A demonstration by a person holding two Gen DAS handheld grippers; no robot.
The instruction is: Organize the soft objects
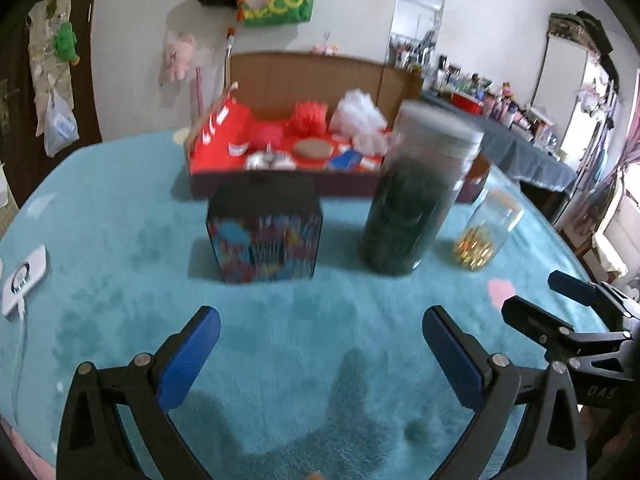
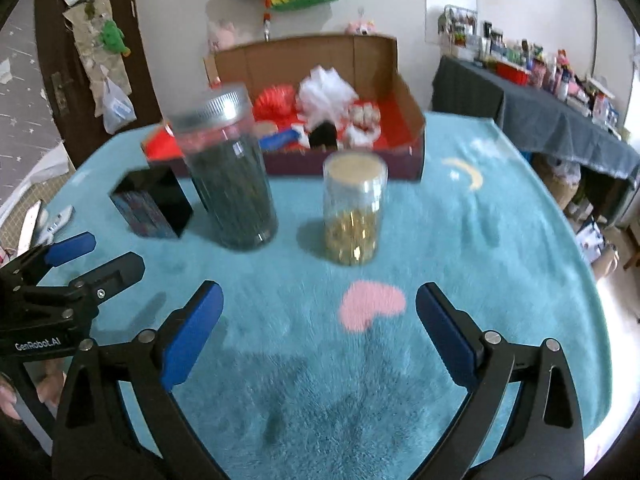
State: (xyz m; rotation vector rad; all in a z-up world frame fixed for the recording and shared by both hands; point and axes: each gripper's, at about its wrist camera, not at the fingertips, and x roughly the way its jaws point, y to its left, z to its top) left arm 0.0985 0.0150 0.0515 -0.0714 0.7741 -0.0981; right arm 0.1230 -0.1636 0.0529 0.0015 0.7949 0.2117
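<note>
My left gripper has its jaws spread wide with nothing between them, only the fluffy teal blanket covering the counter. My right gripper is just as wide and empty, hanging over a pink heart patch. Ahead of the left jaws stands a small black box with colourful sides; right of it, a tall clear jar of dark green stuff with a metal lid. Ahead of the right jaws is a shorter clear jar holding gold pieces. Beyond them sits an open cardboard box with a red lining, holding red and white fluffy pompoms.
</note>
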